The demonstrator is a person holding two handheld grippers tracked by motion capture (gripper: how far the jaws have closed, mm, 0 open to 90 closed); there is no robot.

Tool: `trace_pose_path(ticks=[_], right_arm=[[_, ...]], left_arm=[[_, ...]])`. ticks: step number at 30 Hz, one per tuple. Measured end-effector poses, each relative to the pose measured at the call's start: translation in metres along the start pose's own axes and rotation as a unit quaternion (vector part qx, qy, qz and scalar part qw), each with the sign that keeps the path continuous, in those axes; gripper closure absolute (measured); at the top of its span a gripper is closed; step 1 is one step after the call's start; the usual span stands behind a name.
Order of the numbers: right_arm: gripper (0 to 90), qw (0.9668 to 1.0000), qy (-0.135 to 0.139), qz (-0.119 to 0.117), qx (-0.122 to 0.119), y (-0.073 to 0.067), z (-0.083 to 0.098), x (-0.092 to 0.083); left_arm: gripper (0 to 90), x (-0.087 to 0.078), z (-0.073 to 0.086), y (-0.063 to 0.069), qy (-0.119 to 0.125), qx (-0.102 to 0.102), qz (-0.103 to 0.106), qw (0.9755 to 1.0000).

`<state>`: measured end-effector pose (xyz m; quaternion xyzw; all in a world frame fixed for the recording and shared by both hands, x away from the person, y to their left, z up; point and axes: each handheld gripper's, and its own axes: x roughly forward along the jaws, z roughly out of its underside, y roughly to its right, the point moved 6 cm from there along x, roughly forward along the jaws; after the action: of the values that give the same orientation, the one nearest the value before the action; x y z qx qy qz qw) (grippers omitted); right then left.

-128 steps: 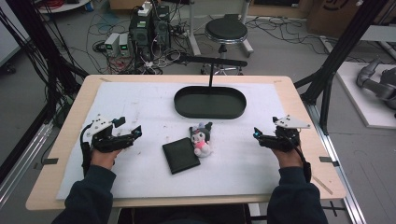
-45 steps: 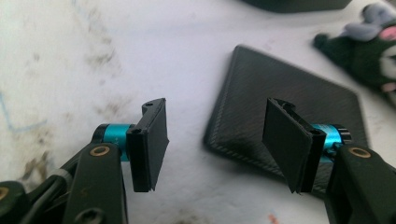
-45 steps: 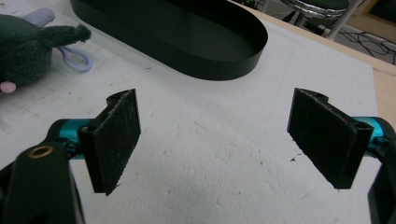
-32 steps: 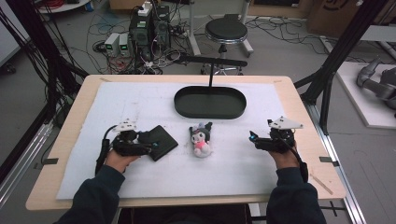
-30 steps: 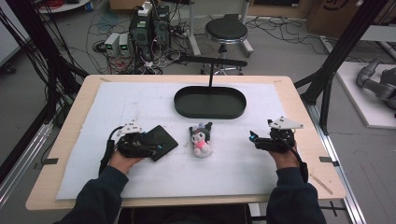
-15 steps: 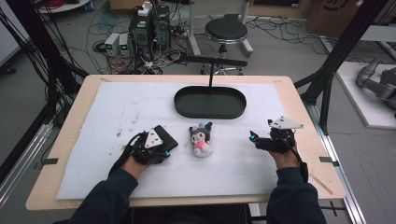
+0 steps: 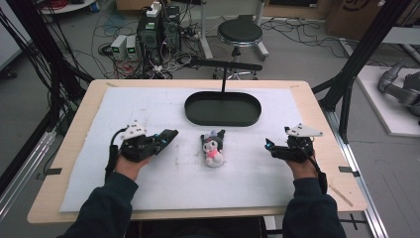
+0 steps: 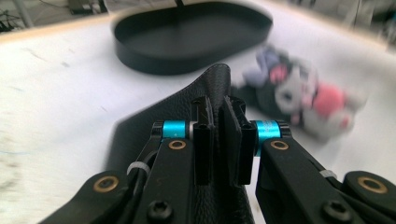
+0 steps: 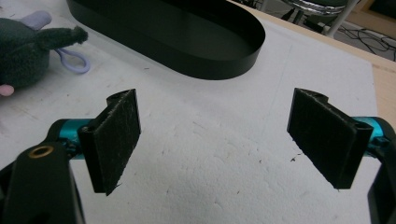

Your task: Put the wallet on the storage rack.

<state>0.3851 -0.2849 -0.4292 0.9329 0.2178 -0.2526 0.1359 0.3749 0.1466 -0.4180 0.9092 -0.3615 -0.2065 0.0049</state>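
Observation:
A flat black leather wallet (image 7: 171, 133) is pinched on edge by my left gripper (image 7: 159, 139), raised a little above the white mat at the left. In the left gripper view the jaws have just been closing and now press on the wallet (image 8: 215, 84) from both sides, so my left gripper (image 8: 218, 140) is shut on it. A small dark plush toy (image 7: 214, 148) with a pink body lies mid-mat, right of the wallet. My right gripper (image 7: 270, 147) rests at the right, pointing toward the plush, and stands open (image 9: 219, 135) with bare mat between its pads.
A black oval tray (image 7: 223, 118) sits at the back centre of the mat, seen also as the tray (image 8: 140, 56) and the tray (image 9: 219, 65) in the gripper views. The plush toy (image 8: 299, 98) lies beyond the wallet. A stool and cables are behind the table.
My left gripper slid onto the wallet, closed on it and lifted it up off the mat, tilting it on edge. The right gripper and the plush stayed put.

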Motion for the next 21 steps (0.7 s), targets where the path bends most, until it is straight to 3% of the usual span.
trace_pose_path(ticks=[2, 6, 8, 9, 10, 11, 15, 18, 21], right_arm=[[17.5, 1.0000, 0.002, 0.001, 0.000, 0.000, -0.001, 0.000], [17.5, 1.0000, 0.002, 0.001, 0.000, 0.000, -0.001, 0.000], [17.5, 1.0000, 0.002, 0.001, 0.000, 0.000, -0.001, 0.000], [17.5, 1.0000, 0.002, 0.002, 0.001, 0.001, -0.001, 0.000], [17.6, 1.0000, 0.002, 0.002, 0.001, 0.001, -0.001, 0.000], [17.5, 1.0000, 0.002, 0.001, 0.000, 0.001, -0.001, 0.000], [17.5, 1.0000, 0.002, 0.001, 0.000, 0.000, -0.001, 0.000], [17.6, 1.0000, 0.001, 0.001, 0.000, 0.000, 0.000, 0.000], [17.5, 1.0000, 0.001, 0.000, -0.001, -0.001, 0.000, 0.000]], left_arm=[[82.4, -0.011, -0.012, -0.008, 0.024, -0.025, 0.000, 0.9994], [82.6, -0.023, -0.026, -0.015, 0.045, -0.044, 0.005, 0.9980], [82.6, -0.026, -0.031, -0.015, 0.048, -0.050, 0.007, 0.9976], [82.6, -0.027, -0.035, -0.015, 0.049, -0.063, 0.020, 0.9966], [82.6, -0.027, -0.035, -0.015, 0.049, -0.063, 0.020, 0.9966], [82.6, -0.025, -0.036, -0.013, 0.047, -0.083, 0.040, 0.9946], [82.6, -0.019, -0.032, -0.010, 0.032, -0.097, 0.061, 0.9929], [82.5, -0.013, -0.026, -0.012, 0.020, -0.094, 0.052, 0.9939], [82.3, -0.006, -0.019, -0.021, 0.016, -0.092, 0.026, 0.9953]])
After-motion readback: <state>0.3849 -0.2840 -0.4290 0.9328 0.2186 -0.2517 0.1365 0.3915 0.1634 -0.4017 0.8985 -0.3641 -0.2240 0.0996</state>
